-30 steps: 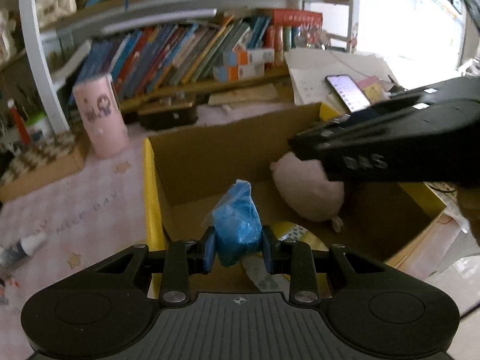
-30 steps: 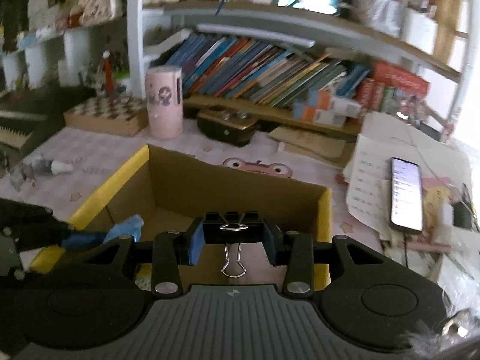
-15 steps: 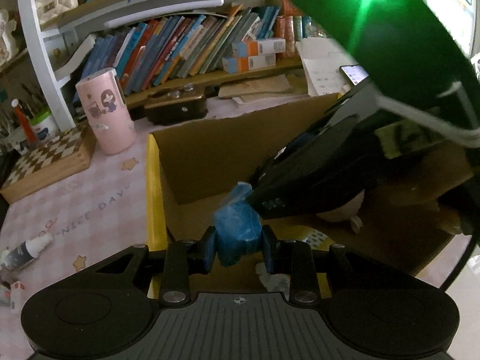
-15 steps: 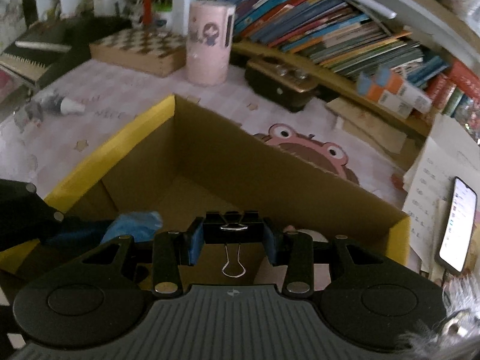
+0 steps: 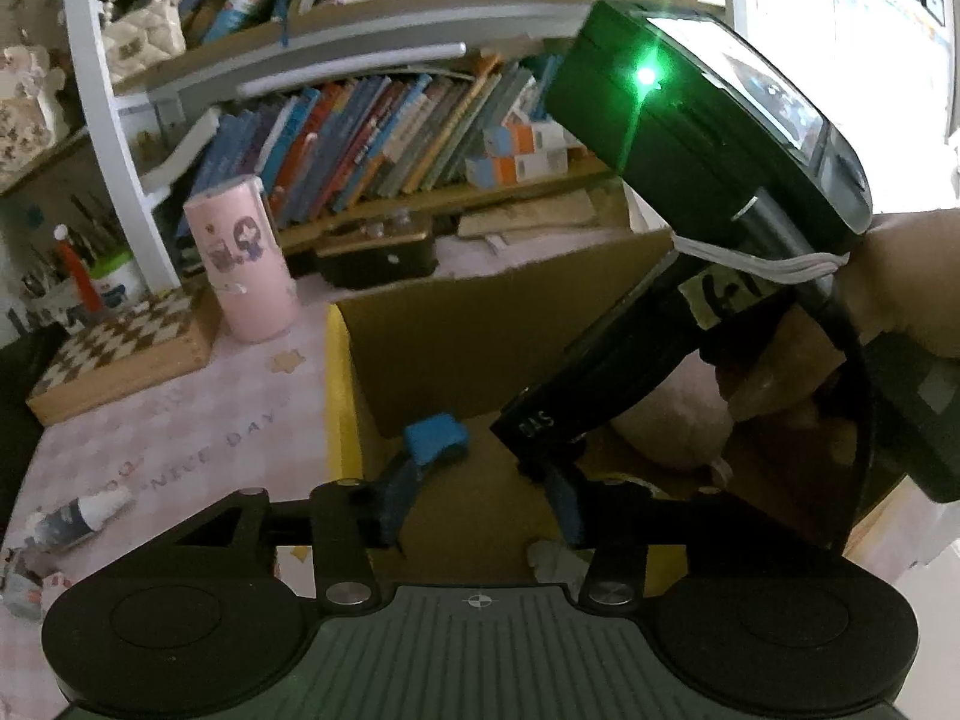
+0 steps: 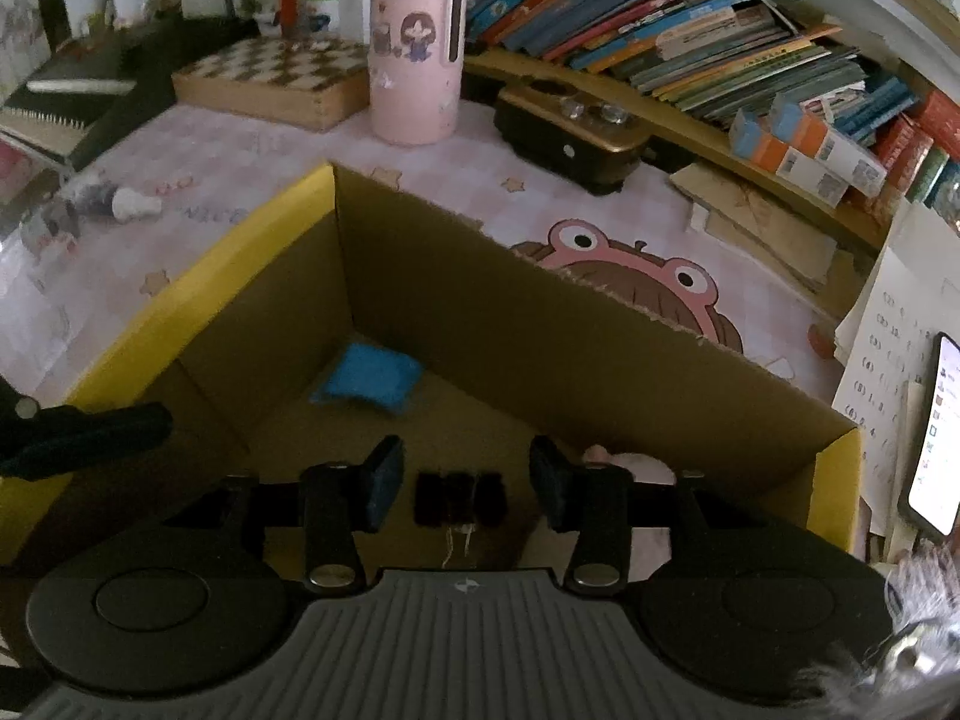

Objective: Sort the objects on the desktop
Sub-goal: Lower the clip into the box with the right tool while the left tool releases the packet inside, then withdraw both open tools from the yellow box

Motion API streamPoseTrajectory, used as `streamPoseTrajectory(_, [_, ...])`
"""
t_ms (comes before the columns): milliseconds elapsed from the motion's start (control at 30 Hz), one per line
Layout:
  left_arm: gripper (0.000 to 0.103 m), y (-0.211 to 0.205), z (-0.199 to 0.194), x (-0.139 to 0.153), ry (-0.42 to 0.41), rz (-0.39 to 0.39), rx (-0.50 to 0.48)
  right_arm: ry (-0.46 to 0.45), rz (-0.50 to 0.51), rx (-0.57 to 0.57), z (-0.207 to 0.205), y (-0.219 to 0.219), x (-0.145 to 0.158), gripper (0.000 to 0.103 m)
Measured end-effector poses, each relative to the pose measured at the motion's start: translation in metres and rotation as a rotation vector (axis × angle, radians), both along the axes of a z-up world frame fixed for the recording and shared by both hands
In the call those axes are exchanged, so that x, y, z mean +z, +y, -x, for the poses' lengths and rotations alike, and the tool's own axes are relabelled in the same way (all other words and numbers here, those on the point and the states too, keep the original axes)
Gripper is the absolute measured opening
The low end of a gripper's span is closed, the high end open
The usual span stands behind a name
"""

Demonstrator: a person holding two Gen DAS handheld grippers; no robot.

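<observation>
Both your grippers are over the yellow-rimmed cardboard box (image 6: 600,354). Left gripper (image 5: 480,495): fingers spread wide, holding nothing. Right gripper (image 6: 462,483): fingers apart, black binder clip (image 6: 459,498) loose between them. Blue crumpled packet (image 6: 369,378) lies in the box's far corner. Right gripper body (image 5: 660,324) crowds the left view; pink cylindrical container (image 6: 414,54) stands on the worktop behind.

The blue packet (image 6: 367,380) lies flat on the floor of the cardboard box (image 6: 540,324), near its far left corner. The black binder clip (image 6: 459,499) is in the same box, nearer the front, somewhat blurred.
</observation>
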State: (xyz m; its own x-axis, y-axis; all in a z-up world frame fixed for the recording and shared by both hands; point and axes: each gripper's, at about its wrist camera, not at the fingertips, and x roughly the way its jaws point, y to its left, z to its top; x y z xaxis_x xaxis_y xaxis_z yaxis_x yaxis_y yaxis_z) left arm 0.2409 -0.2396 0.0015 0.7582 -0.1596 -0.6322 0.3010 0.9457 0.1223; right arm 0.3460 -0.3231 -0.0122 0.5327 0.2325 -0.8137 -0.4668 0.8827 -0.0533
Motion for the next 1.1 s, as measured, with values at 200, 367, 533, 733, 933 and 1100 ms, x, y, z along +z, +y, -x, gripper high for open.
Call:
streamPoseTrajectory(200, [0.063, 0.003, 0.014, 0.014, -0.083, -0.006, 0.009, -0.047, -0.064, -0.036, 0.013, -0.009, 0.017, 0.05])
streamPoseTrajectory(367, [0.067, 0.007, 0.023, 0.024, -0.111, 0.011, 0.007, -0.109, -0.109, -0.052, 0.034, -0.014, 0.034, 0.052])
streamPoseTrajectory(533, [0.068, 0.01, 0.035, 0.028, -0.133, 0.006, 0.009, -0.174, -0.118, -0.089, 0.056, -0.021, 0.045, 0.051])
streamPoseTrajectory(733, [0.068, 0.024, 0.052, 0.033, -0.137, 0.027, 0.028, -0.221, -0.137, -0.126, 0.087, -0.032, 0.056, 0.052])
streamPoseTrajectory(933, [0.068, 0.041, 0.066, 0.039, -0.147, 0.045, 0.046, -0.269, -0.18, -0.196, 0.123, -0.044, 0.067, 0.053])
streamPoseTrajectory(1100, [0.069, 0.053, 0.079, 0.043, -0.157, 0.069, 0.057, -0.318, -0.196, -0.275, 0.153, -0.052, 0.071, 0.053])
